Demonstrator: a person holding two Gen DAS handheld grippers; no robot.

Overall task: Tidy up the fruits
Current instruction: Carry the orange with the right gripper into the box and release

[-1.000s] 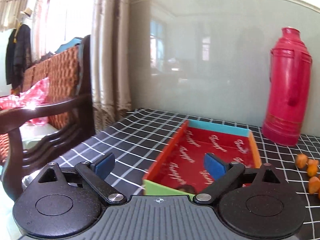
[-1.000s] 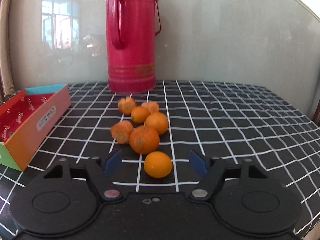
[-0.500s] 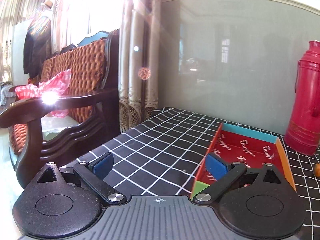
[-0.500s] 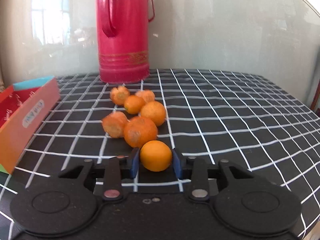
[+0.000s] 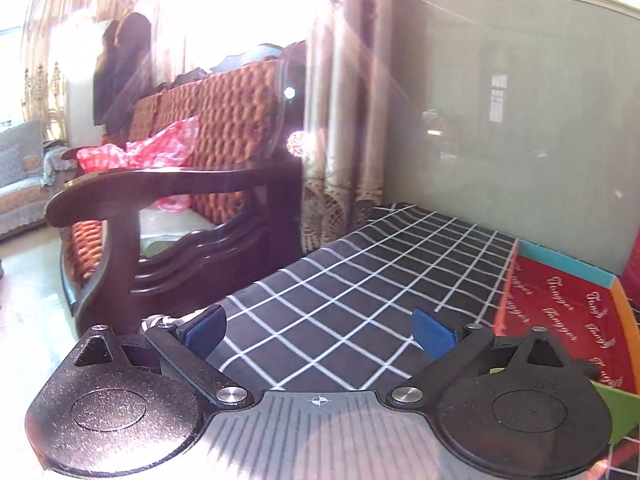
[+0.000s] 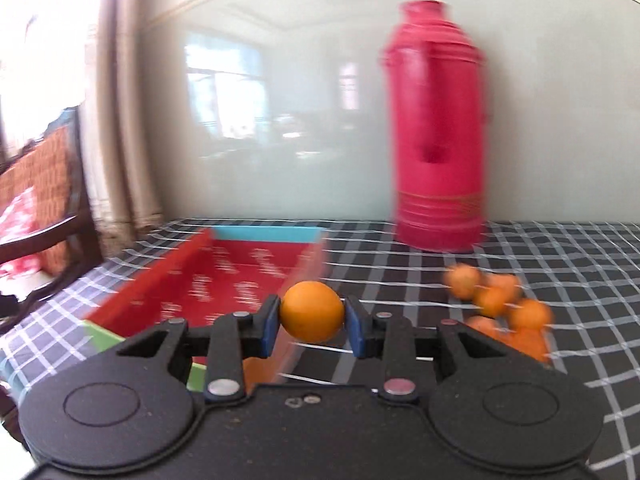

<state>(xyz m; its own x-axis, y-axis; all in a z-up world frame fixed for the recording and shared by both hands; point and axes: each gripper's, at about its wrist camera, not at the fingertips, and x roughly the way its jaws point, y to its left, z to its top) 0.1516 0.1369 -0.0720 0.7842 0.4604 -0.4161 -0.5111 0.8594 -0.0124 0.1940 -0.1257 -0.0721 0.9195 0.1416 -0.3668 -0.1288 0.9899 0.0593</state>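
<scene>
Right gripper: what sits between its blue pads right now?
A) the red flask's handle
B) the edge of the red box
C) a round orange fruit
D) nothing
C: in the right wrist view the right gripper has both blue pads pressed against an orange fruit, in front of the red box.

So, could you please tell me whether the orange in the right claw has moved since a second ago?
Yes. The orange left the pile, now clamped in the right claw, carried leftward from the red flask toward the box.
</scene>
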